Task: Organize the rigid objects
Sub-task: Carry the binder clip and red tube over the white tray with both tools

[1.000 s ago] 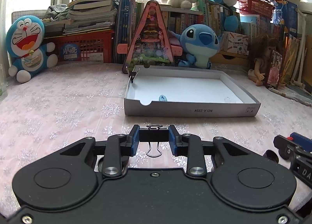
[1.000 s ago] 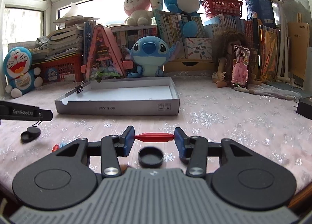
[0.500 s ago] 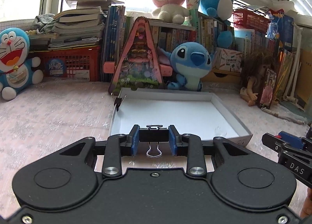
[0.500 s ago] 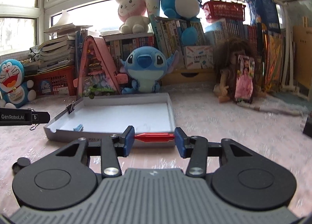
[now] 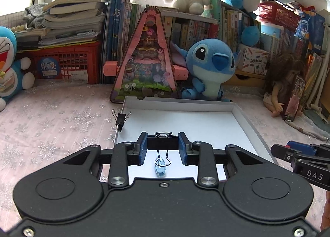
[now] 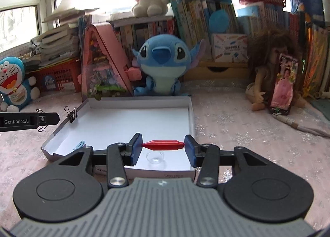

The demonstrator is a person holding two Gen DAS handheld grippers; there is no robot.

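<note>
left hand-held gripper (image 5: 163, 144) clamps binder clip (image 5: 163, 143) | right hand-held gripper (image 6: 163, 146) clamps red piece (image 6: 163, 144)

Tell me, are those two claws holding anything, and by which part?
Yes. The left gripper pinches a black binder clip across its body; the right gripper clamps a red peg by its ends.

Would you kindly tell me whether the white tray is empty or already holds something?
Not empty. The white tray holds a small light-blue item and a clear round piece; a black binder clip grips its left wall.
</note>
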